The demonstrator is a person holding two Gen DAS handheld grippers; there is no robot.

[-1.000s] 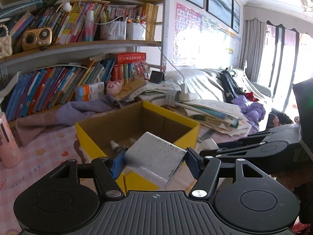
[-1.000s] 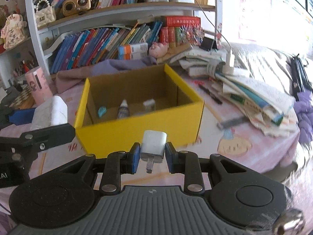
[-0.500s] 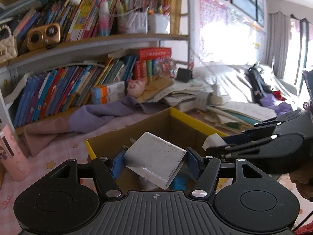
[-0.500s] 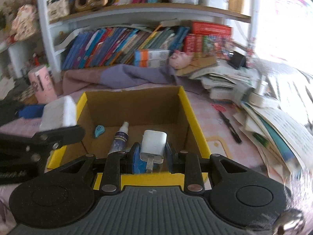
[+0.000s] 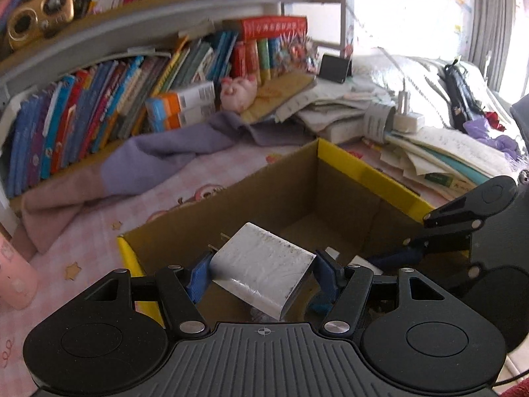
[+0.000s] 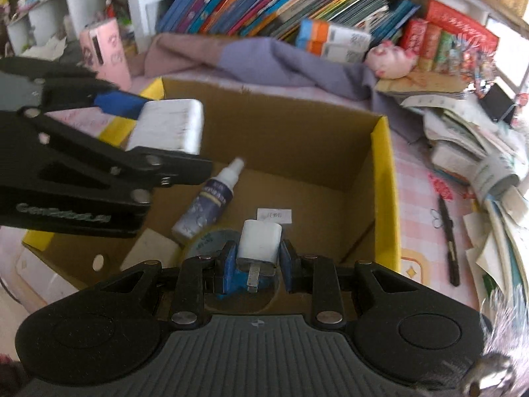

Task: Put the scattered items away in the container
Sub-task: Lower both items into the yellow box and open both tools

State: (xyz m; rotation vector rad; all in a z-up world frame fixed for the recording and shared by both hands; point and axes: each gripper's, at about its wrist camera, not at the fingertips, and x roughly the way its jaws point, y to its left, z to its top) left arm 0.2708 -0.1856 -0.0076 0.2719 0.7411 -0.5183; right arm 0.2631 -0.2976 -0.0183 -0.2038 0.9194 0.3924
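Note:
A yellow cardboard box (image 5: 373, 173) (image 6: 385, 172) stands open on the pink table. My left gripper (image 5: 263, 269) is shut on a large white charger block (image 5: 261, 273) and hangs over the box's near left corner; the same block (image 6: 168, 125) shows at the left of the right wrist view. My right gripper (image 6: 258, 253) is shut on a small white plug adapter (image 6: 259, 241), prongs toward the camera, over the inside of the box. On the box floor lie a small spray bottle (image 6: 206, 203), a round tin (image 6: 208, 241) and a white label (image 6: 274, 215).
A purple cloth (image 5: 158, 155) lies behind the box, below a shelf of books (image 5: 109, 109). Stacked papers (image 5: 439, 152) and a black pen (image 6: 448, 241) lie to the right of the box. A pink cup (image 5: 13, 281) stands at the left.
Both grippers have travelled forward from in front of the box to above its opening and tilted downward, each still holding its white item. The right one has also rolled.

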